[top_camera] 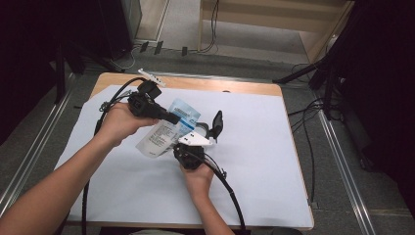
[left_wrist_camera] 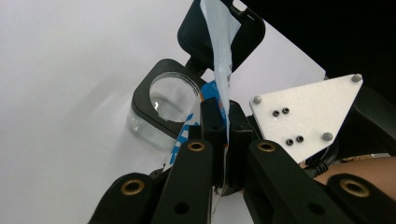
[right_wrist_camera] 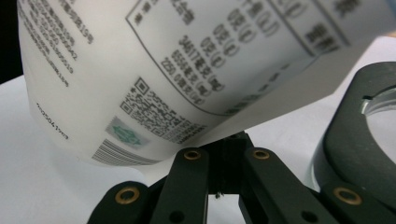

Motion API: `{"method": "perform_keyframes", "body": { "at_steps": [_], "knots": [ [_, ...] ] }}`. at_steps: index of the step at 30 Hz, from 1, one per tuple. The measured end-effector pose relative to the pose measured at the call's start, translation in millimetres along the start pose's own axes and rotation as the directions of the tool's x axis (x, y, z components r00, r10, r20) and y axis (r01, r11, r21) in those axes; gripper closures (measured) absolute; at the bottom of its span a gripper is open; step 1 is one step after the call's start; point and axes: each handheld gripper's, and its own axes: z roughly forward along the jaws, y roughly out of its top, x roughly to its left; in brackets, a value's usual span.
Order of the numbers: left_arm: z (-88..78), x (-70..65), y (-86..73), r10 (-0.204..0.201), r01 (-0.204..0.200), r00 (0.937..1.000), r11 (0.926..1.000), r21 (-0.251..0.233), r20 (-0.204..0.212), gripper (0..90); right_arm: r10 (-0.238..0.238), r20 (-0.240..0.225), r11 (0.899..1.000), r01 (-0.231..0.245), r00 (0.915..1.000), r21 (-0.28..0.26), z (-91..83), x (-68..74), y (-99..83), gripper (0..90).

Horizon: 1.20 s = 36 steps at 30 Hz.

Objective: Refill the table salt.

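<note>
Forearms enter at 6 o'clock in the high view, over a white sheet (top_camera: 122, 186) that covers most of a wooden table (top_camera: 230, 87); bare wood shows along the 12 o'clock edge. Grey floor around it, metal rails at 3 and 9 o'clock, cables trailing at 12 and 3, dark stands at both far corners.

Left gripper (top_camera: 172, 118) is clamped on the edge of a white printed pouch (top_camera: 166, 129), held above the table centre. Right gripper (right_wrist_camera: 223, 144), jaws together, pinches the pouch's lower edge. Clear jar (left_wrist_camera: 164, 103) with a black hinged lid stands on the sheet just below the pouch, lid flipped up.
</note>
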Motion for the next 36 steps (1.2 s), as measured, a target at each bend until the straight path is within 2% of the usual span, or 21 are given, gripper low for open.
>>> {"method": "perform_keyframes", "body": {
  "at_steps": [3, 13, 24, 31, 36],
  "knots": [
    [3.4, 0.4, 3.3, -0.002, 0.003, 0.9998, 0.9999, 0.01, -0.017, 90.0, 0.006, -0.006, 1.0, -0.006, 1.0, -0.002, 1.4, 1.0, -0.2, 90.0],
    [12.4, 4.3, 12.7, -0.026, 0.026, 0.9994, 0.9994, 0.022, -0.022, 90.0, 0.043, -0.016, 0.999, -0.043, 0.9989, 0.003, 6.5, -0.7, 2.6, 90.0],
    [21.0, 3.7, 21.2, -0.017, 0.019, 0.9991, 0.9983, 0.056, -0.039, 90.0, 0.069, -0.028, 0.998, -0.069, 0.9972, -0.011, 9.7, -0.4, 3.7, 90.0],
    [27.7, 3.8, 27.2, -0.018, 0.022, 0.9986, 0.9967, 0.079, -0.049, 90.0, 0.069, -0.025, 0.997, -0.07, 0.9973, -0.018, 9.8, -0.1, 4.3, 90.0],
    [30.9, 4.9, 29.4, -0.024, 0.027, 0.9987, 0.9966, 0.077, -0.044, 90.0, 0.071, -0.03, 0.997, -0.072, 0.997, -0.014, 9.1, -0.4, 6.1, 90.0]
  ]
}}
